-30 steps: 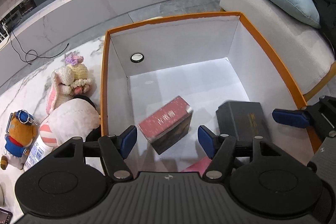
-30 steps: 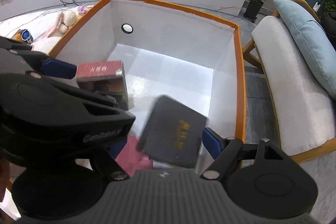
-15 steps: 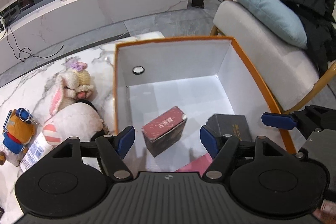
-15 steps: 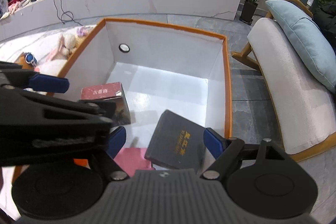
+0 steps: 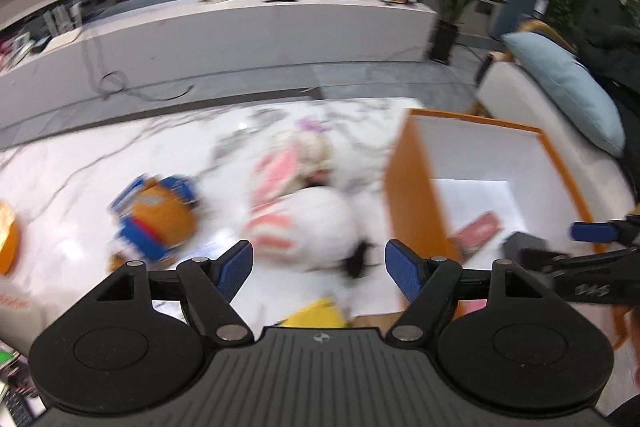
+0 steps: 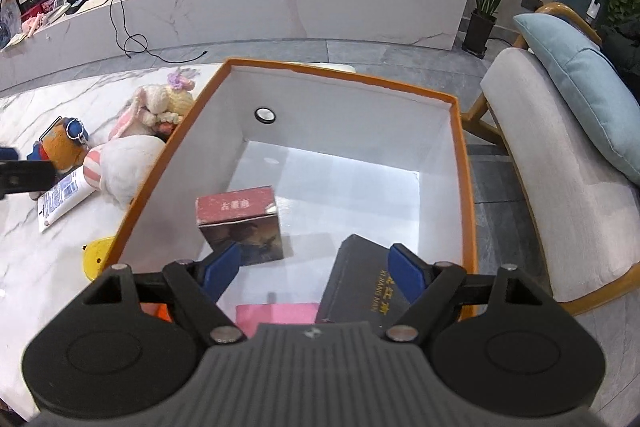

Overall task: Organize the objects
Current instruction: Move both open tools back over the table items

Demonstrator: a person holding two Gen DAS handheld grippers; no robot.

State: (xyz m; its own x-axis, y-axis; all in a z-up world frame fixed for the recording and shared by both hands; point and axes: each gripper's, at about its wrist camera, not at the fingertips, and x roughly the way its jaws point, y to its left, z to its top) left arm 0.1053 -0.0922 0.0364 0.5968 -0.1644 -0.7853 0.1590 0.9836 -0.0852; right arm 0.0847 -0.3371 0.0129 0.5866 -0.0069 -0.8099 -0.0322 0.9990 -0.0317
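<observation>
1. The orange box (image 6: 460,163) with white inner walls sits on the right part of the marble table (image 6: 32,267), next to the pale sofa (image 6: 560,187).
2. Inside it, a red-topped carton (image 6: 240,223) stands on the floor toward the left wall, a black case (image 6: 360,287) with gold lettering lies near the right wall, and a pink flat item (image 6: 276,315) lies at the near edge between them.
3. A small round fitting (image 6: 265,115) is set in the box's far wall.
4. Your right tongs (image 6: 316,269) hang above the near part of the box, blue pads wide apart and holding nothing.
5. Your left tongs (image 5: 320,267) are over the table left of the box, also spread wide and holding nothing; that view is blurred.
6. Beyond the left tongs lies a white plush toy (image 5: 316,223) with pink stripes, close to the box's left wall.
7. A pink-eared bunny (image 6: 156,107) lies just far of the plush toy, and an orange and blue bear toy (image 6: 64,143) lies further left.
8. A white tube (image 6: 62,201) lies near the bear, and a yellow item (image 6: 98,255) lies just beside the box's near left corner.
</observation>
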